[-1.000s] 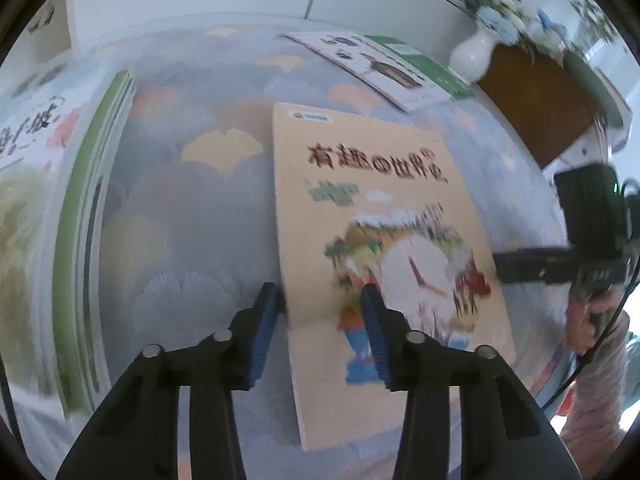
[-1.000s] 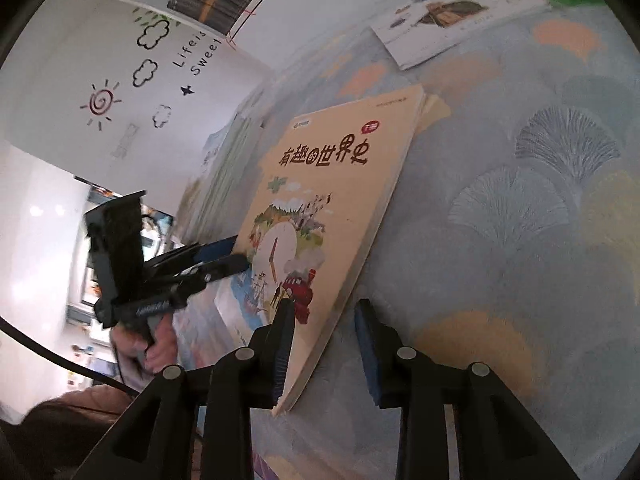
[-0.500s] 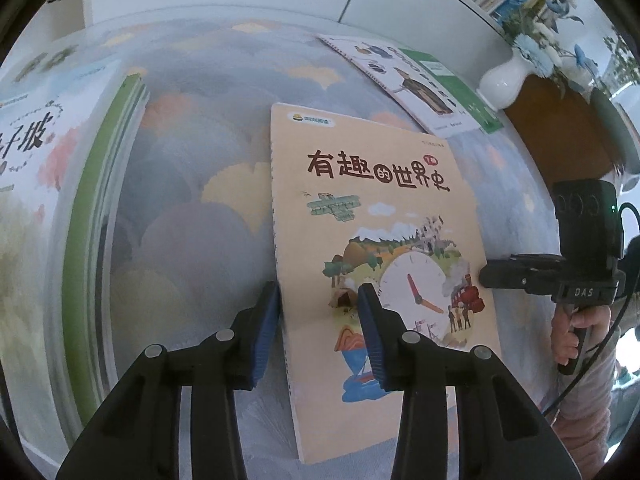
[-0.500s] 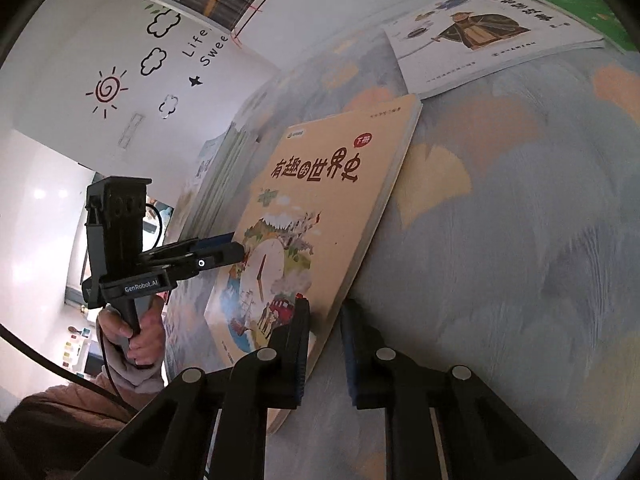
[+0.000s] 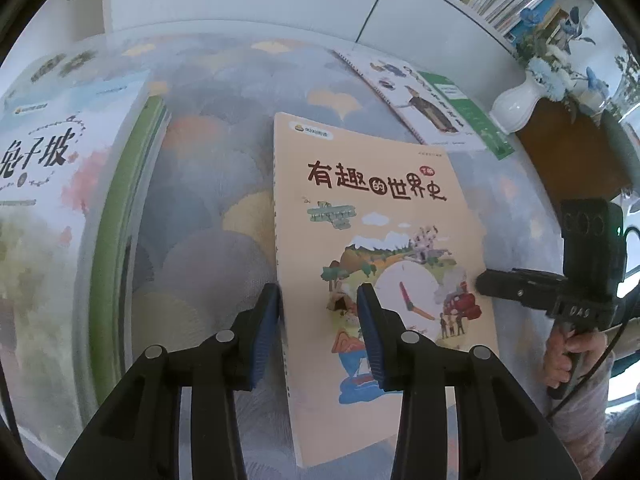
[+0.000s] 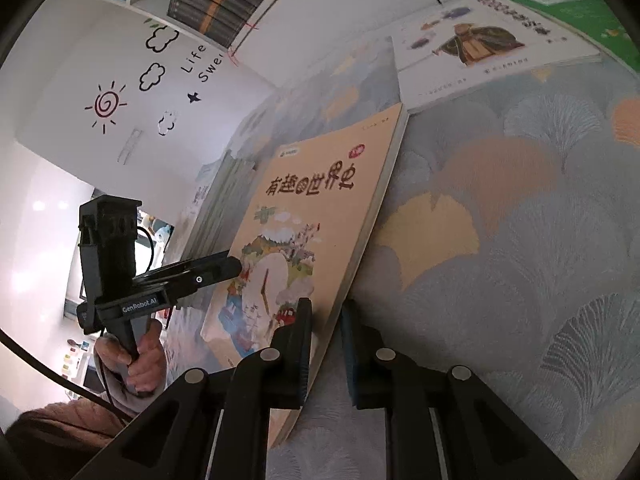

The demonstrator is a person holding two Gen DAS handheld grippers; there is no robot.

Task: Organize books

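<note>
**One book gripped at both long edges, two more still to gather**

The orange book [image 5: 384, 240], its cover showing a clock and a red train, sits near the middle of the table [image 5: 216, 216], which is covered by a cloth of fan-shaped leaves. In the right wrist view its right side looks raised off the cloth, so it appears tilted rather than flat. The right gripper [image 6: 326, 320] has its jaws nearly together on the book's page edge, one pad on the cover and one beneath, clamped on it. The left gripper [image 5: 318, 312] straddles the spine edge: the left pad lies against the spine and the other pad rests on the cover, so it looks closed on that edge, though the hold is less plain than on the other side.

Outward from there, a stack of books [image 5: 68, 208] with a green-spined volume under a pale cover lies along the table's left edge; this seems the likely pile to build. Toward the far right corner, a white picture book [image 6: 480, 48] lies over a green book [image 6: 568, 8], well apart from the stack.

As I judge it, the sorting is partly done: some books are stacked, this one is in hand and not yet placed, and the two at the far corner are left.
</note>
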